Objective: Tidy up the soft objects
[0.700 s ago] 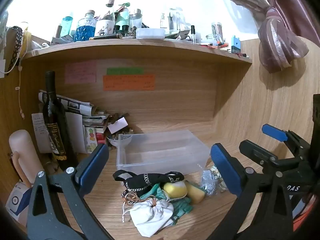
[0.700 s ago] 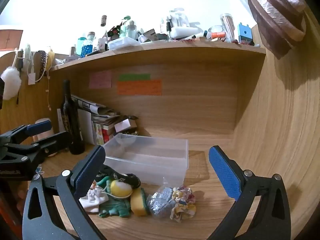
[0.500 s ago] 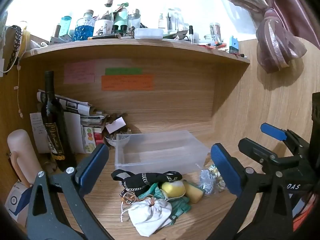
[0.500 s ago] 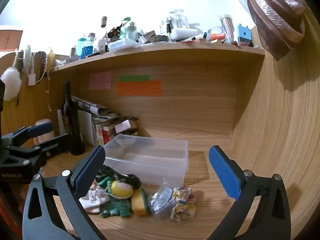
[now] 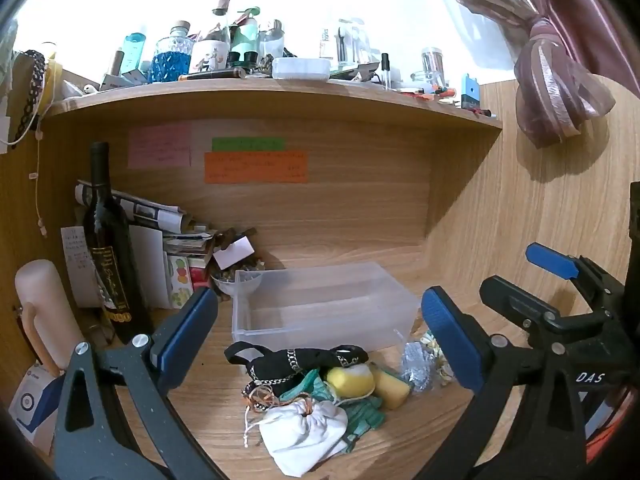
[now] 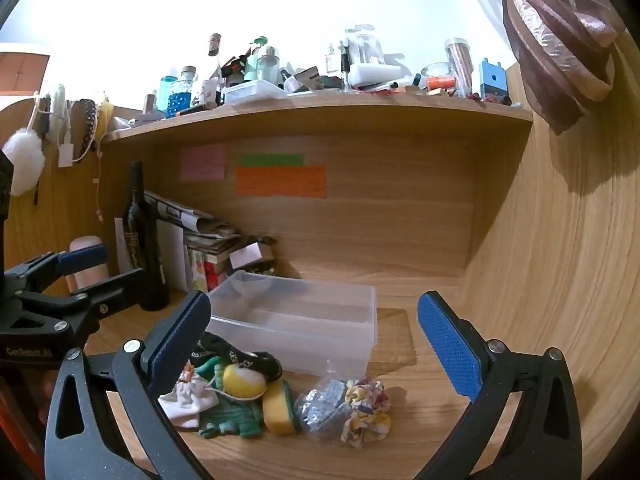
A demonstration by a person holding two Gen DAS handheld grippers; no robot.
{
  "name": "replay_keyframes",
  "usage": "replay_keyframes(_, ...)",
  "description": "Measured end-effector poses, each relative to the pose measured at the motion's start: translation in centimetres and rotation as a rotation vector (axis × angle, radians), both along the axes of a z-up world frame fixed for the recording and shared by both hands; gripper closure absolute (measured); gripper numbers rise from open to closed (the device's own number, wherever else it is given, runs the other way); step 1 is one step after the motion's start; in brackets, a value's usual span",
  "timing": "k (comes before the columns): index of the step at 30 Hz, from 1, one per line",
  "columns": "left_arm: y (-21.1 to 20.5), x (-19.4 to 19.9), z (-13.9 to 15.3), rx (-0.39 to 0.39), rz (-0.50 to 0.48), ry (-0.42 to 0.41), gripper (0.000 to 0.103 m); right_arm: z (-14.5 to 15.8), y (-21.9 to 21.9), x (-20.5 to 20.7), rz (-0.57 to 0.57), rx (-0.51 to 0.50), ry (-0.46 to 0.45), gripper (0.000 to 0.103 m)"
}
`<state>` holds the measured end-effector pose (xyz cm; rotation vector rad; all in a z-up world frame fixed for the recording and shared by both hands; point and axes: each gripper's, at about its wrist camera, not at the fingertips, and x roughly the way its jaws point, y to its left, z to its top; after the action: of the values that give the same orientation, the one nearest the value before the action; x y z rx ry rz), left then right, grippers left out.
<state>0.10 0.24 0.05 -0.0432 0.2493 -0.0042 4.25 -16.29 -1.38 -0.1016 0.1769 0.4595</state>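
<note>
A clear plastic bin (image 5: 320, 304) (image 6: 304, 320) stands empty on the wooden desk. In front of it lies a pile of soft things: a white drawstring pouch (image 5: 304, 432) (image 6: 186, 400), a black chain-print band (image 5: 296, 360), a green cloth (image 6: 232, 420), a yellow round sponge (image 5: 350, 380) (image 6: 242, 378), a yellow block sponge (image 6: 278, 406), a silvery bag (image 6: 322, 404) and a floral scrunchie (image 6: 368, 408). My left gripper (image 5: 320, 340) is open above the pile. My right gripper (image 6: 314, 344) is open above the pile's right side. Both are empty.
A dark wine bottle (image 5: 108, 256) stands at the left beside papers and books (image 5: 176, 248). A pale cylinder (image 5: 44, 320) stands at far left. The upper shelf (image 5: 280, 96) holds several bottles. A wooden wall (image 6: 560, 280) closes the right side.
Both views have shifted only slightly. The pile and the bin have not moved, and both grippers stay open.
</note>
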Motion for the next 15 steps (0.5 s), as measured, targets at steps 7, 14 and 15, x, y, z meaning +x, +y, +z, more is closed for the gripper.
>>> replay_keyframes(7,0.01,0.31,-0.18,0.0,-0.007,0.008,0.0,0.16,-0.02,-0.11,0.0,0.005,-0.004,0.0)
replay_keyframes(14,0.11,0.3,-0.13,-0.005,-0.01,0.004,0.0,0.14,0.02,-0.14,-0.001,0.007,-0.004,0.0)
replay_keyframes(15,0.13,0.31,-0.11,-0.005,-0.01,0.004,0.0,0.18,0.05,-0.14,0.0,0.008,-0.003,0.0)
